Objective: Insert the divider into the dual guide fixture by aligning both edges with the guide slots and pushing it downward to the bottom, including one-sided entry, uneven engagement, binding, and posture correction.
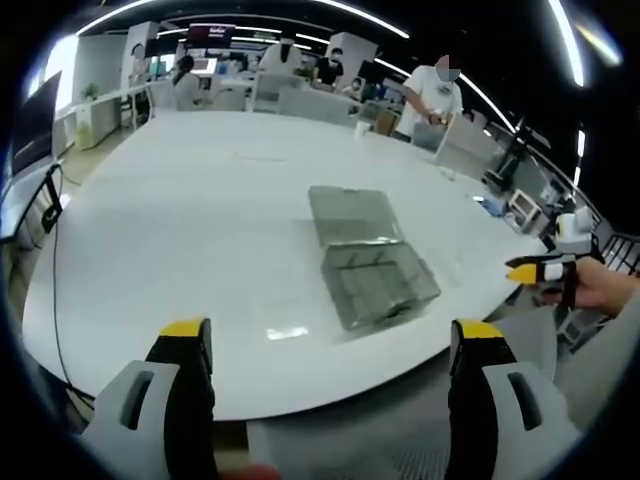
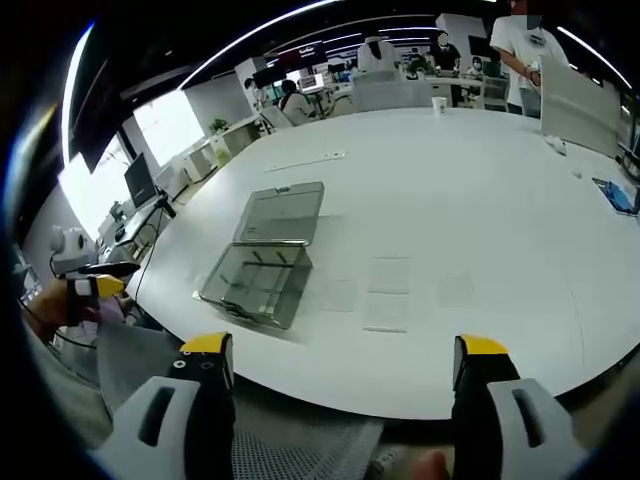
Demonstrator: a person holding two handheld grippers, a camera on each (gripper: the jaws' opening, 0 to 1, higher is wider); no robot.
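Evidently nothing is gripped yet: left gripper [image 1: 330, 345] and right gripper [image 2: 340, 360] hang wide open and empty, short of the open clear case [image 2: 262, 262] on the white table [image 2: 480, 200], presumably ready to reach in.

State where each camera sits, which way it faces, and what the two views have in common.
Left gripper view: rides on the left gripper, jaws apart, looking across the white table at the open clear case; the right gripper and a hand enter from the right.
Right gripper view: rides on the right gripper, jaws apart, facing the same table and case; the left gripper shows at the left edge.
Shared: table, case, and people at desks beyond.
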